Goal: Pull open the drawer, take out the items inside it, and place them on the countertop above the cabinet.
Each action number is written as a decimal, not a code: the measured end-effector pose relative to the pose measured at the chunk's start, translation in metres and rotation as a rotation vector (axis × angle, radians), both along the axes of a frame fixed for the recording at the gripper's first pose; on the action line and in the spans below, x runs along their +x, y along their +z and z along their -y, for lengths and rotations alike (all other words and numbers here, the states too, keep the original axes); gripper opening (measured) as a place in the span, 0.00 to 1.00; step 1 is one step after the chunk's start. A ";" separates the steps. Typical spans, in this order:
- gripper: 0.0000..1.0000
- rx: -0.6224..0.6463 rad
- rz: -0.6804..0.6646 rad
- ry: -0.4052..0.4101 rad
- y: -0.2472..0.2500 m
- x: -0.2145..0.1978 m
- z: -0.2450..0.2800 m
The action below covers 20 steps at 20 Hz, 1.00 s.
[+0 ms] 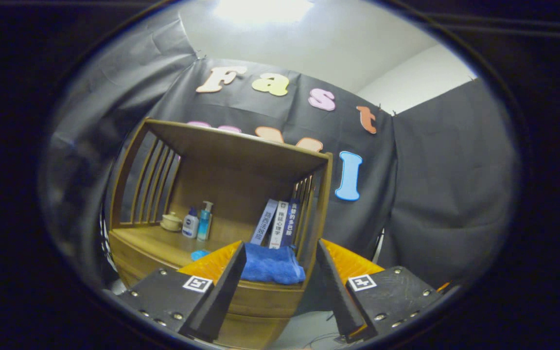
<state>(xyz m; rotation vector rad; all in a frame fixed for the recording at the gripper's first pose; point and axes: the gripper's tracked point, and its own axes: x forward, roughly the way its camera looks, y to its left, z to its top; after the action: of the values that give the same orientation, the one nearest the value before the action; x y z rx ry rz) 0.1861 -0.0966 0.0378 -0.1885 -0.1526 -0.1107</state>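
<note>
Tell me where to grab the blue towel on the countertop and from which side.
Take the blue towel at its bunched front fold near the countertop edge, coming from the front. It is soft and heaped, so the open gripper can likely straddle it; the books block the back.

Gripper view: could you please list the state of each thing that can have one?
hand-held gripper: fingers open, holding nothing.
blue cloth: crumpled, lying on the countertop, seen between the fingers.
books: three, leaning to one side against the slatted side.
pump bottle: upright.
small white bottle: upright, cap on.
lidded jar: lid on.
</note>
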 end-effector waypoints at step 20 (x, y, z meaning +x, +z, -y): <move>0.88 0.027 -0.046 0.097 -0.006 -0.034 0.074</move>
<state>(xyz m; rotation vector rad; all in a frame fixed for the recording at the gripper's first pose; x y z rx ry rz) 0.1525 -0.1711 0.0314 -0.1562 -0.1138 -0.0114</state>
